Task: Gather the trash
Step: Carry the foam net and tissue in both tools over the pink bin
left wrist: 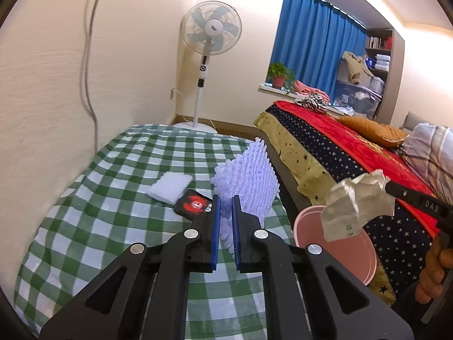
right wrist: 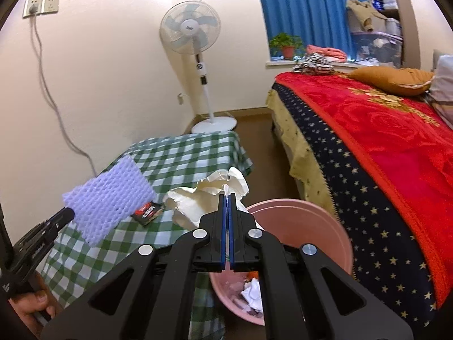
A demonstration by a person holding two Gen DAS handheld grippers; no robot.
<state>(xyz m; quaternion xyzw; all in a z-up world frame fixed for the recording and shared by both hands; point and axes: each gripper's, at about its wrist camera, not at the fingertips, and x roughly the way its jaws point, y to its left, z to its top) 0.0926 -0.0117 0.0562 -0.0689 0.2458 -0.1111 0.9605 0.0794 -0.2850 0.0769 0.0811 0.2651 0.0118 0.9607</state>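
Observation:
My left gripper [left wrist: 226,198] is shut on a white foam net sleeve [left wrist: 249,178], held above the green checked table [left wrist: 113,198]; the sleeve also shows in the right wrist view [right wrist: 109,201]. My right gripper [right wrist: 228,197] is shut on a crumpled white paper tissue [right wrist: 203,195], held over the near rim of the pink bin [right wrist: 305,221]. The tissue [left wrist: 356,204] and the bin [left wrist: 337,246] show at the right of the left wrist view. A second white foam pad [left wrist: 170,188] and a black and red wrapper [left wrist: 194,205] lie on the table.
The bin stands on the floor between the table and a bed with a red and starred blanket [right wrist: 382,141]. It holds crumpled trash [right wrist: 252,294]. A standing fan [right wrist: 198,56] is by the wall behind the table. A cable [right wrist: 48,90] hangs from wall sockets.

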